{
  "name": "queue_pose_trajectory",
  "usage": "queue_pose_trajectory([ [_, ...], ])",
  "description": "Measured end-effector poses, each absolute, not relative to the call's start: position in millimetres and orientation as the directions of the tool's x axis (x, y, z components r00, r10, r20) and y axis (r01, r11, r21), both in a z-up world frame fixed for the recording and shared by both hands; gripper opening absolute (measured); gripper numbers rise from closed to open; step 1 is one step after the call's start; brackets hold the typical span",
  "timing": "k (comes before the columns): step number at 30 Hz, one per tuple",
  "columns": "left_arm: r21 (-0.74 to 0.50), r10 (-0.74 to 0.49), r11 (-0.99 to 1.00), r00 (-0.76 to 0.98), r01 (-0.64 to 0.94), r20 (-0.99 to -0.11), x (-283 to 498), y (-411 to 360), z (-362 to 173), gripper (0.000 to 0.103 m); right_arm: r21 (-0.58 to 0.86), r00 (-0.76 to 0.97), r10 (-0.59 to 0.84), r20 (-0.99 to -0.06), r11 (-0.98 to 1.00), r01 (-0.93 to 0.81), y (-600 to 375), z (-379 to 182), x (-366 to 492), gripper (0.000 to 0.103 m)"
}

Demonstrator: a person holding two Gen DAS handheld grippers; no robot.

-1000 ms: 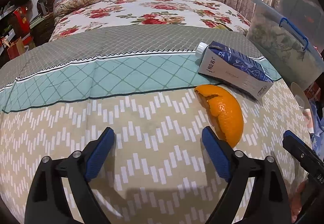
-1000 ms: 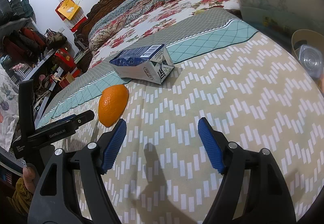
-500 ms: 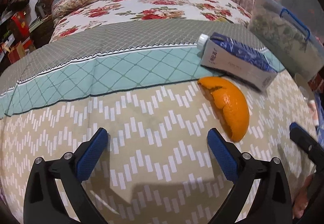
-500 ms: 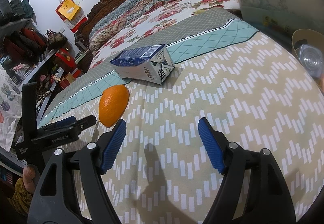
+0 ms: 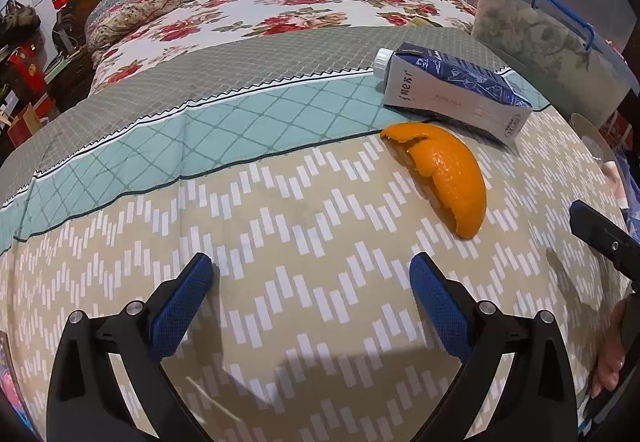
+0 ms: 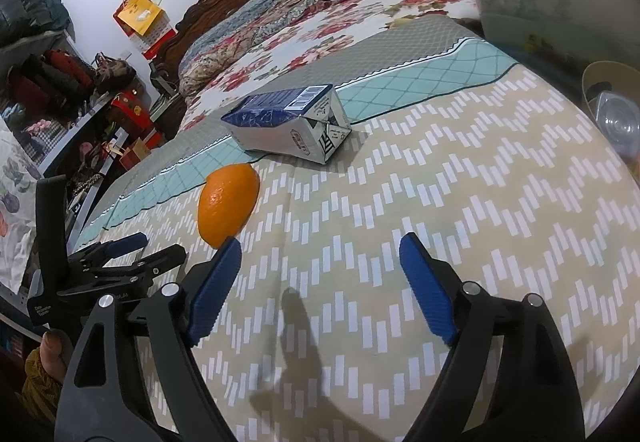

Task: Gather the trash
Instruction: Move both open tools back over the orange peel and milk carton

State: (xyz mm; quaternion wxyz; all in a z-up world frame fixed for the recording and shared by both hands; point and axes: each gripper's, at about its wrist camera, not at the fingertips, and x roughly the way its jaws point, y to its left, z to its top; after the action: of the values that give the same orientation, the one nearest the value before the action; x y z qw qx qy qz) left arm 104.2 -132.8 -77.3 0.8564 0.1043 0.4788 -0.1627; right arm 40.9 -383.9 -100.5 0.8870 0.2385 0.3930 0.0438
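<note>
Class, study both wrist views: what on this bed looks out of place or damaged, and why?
Two things. A milk carton lies tipped on its side on the bedspread, its base end dented. Just in front of it sits a torn orange peel, hollow with a ragged edge. Both are litter on bedding; nothing appears spilled.

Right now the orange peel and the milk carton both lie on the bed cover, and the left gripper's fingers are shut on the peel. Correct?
Not quite. The left gripper is open and empty; the orange peel lies ahead of it, untouched, near the milk carton on the bed cover. The left wrist view shows this.
</note>
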Motion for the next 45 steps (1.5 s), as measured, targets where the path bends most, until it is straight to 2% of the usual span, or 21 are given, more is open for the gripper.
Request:
queue_pose_trajectory([
  [6, -0.086, -0.275, 0.921, 0.479, 0.38, -0.834, 103.7, -116.6, -71.5, 0.094, 0.433, 0.677, 0.264, -0.687, 0.897, 0.09, -375.9, -99.5, 43.9, 0.099],
  [13, -0.117, -0.301, 0.918, 0.474, 0.379, -0.828, 103.7, -113.4, -69.3, 0.094, 0.42, 0.672, 0.257, -0.695, 0.903, 0.09, -372.7, -99.7, 44.5, 0.099],
  [21, -0.119, -0.302, 0.919, 0.474, 0.377, -0.827, 102.3, -113.0, -69.1, 0.094, 0.571, 0.724, 0.338, -0.601, 0.815, 0.093, -391.7, -108.5, 35.1, 0.1],
  [26, -0.122, -0.3, 0.921, 0.473, 0.37, -0.828, 104.1, -112.0, -68.1, 0.094, 0.568, 0.724, 0.334, -0.604, 0.818, 0.097, -391.8, -108.6, 34.5, 0.1],
  [29, -0.118, -0.289, 0.926, 0.471, 0.36, -0.834, 104.5, -114.3, -67.8, 0.094, 0.529, 0.723, 0.283, -0.63, 0.838, 0.133, -391.7, -105.8, 33.2, 0.099],
  [34, -0.168, -0.351, 0.899, 0.439, 0.404, -0.827, 109.1, -136.9, -59.4, 0.094, 0.471, 0.717, 0.205, -0.666, 0.861, 0.191, -391.6, -101.0, 31.5, 0.099],
  [40, -0.07, -0.293, 0.901, 0.481, 0.429, -0.827, 114.7, -177.5, -53.7, 0.094, 0.467, 0.728, 0.177, -0.662, 0.858, 0.216, -397.8, -100.0, 26.0, 0.099],
  [45, -0.038, -0.25, 0.917, 0.497, 0.398, -0.831, 117.1, -185.9, -57.0, 0.094, 0.46, 0.73, 0.17, -0.662, 0.861, 0.216, -397.4, -97.8, 23.2, 0.097],
])
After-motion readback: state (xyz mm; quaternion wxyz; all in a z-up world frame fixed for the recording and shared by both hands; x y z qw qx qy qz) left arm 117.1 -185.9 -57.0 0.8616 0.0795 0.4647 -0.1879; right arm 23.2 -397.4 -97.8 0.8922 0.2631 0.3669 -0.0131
